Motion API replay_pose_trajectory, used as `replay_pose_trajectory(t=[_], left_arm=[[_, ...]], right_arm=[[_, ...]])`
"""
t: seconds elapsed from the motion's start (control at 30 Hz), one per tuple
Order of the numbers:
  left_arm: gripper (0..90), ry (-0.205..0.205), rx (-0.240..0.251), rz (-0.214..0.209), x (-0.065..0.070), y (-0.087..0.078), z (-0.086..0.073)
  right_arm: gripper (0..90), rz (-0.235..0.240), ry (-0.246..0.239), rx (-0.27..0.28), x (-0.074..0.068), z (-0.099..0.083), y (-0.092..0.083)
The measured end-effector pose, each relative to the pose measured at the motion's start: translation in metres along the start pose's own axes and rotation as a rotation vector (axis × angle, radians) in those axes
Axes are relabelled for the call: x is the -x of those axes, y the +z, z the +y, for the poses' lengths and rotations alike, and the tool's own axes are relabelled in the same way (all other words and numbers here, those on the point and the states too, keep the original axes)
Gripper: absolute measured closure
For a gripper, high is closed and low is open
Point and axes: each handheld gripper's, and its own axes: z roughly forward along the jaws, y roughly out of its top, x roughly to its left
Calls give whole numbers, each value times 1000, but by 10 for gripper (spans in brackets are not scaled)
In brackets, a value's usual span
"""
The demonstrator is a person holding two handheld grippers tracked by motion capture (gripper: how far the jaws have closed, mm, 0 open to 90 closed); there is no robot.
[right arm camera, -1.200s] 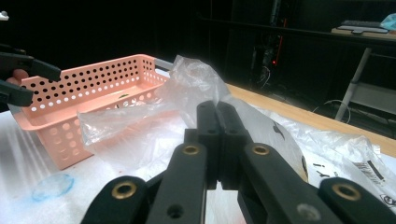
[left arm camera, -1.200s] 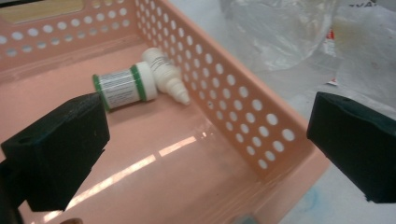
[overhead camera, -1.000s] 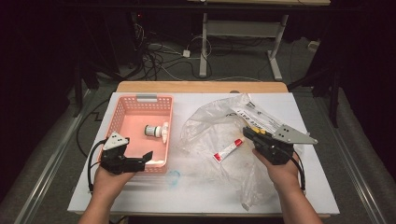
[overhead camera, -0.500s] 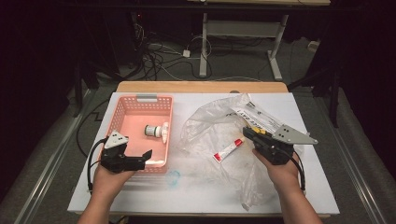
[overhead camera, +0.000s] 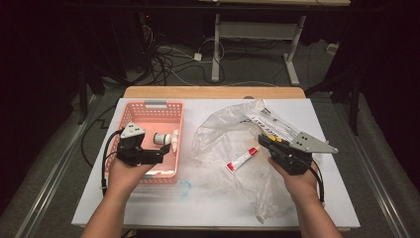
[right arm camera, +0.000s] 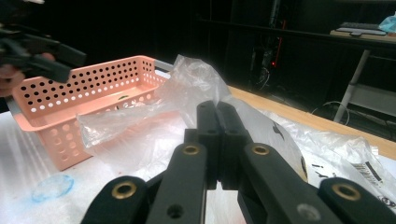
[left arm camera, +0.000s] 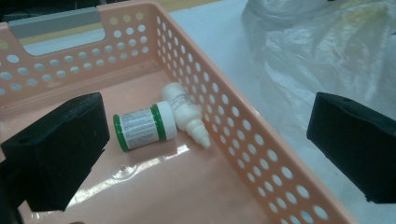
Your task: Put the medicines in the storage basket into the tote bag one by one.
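The left gripper (overhead camera: 157,154) has lifted a little and slid up the table since a second ago, so it now hangs over the near half of the pink basket (overhead camera: 154,106) instead of at its front edge; the right gripper (overhead camera: 264,142) has not budged. In the left gripper view the two black jaws stand wide apart with nothing between the pads, one over the basket floor and the other out past the basket's perforated side wall, above the white table (left arm camera: 224,28). Just ahead of them, on the basket floor, lie a small white jar with a green-banded label (left arm camera: 144,125) on its side and a white dropper bottle (left arm camera: 187,114), touching each other, the bottle's nozzle pointing at the side wall. From the high view the pair (overhead camera: 161,138) sits just beyond the left gripper's tips. The right gripper's jaws are pressed together on a fold of the crumpled clear plastic bag (right arm camera: 196,88), holding its edge up off the table. A red and white tube (overhead camera: 241,159) lies inside that bag, near the right gripper and towards the basket from it
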Motion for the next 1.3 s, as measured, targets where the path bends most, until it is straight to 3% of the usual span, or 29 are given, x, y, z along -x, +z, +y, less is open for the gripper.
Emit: replay_pose_trajectory(t=[0.4, 0.8, 1.03, 1.3], left_arm=[[0, -30, -91, 31, -19, 36, 20], [8, -66, -238, 79, -37, 71, 26], [55, -92, -303, 97, -46, 84, 25], [167, -98, -357, 81, -49, 94, 22]], right_arm=[[900, 0, 9, 1, 1, 0, -1], [900, 0, 12, 0, 2, 0, -1], [900, 1, 13, 1, 2, 0, -1], [900, 1, 13, 0, 2, -1, -1]])
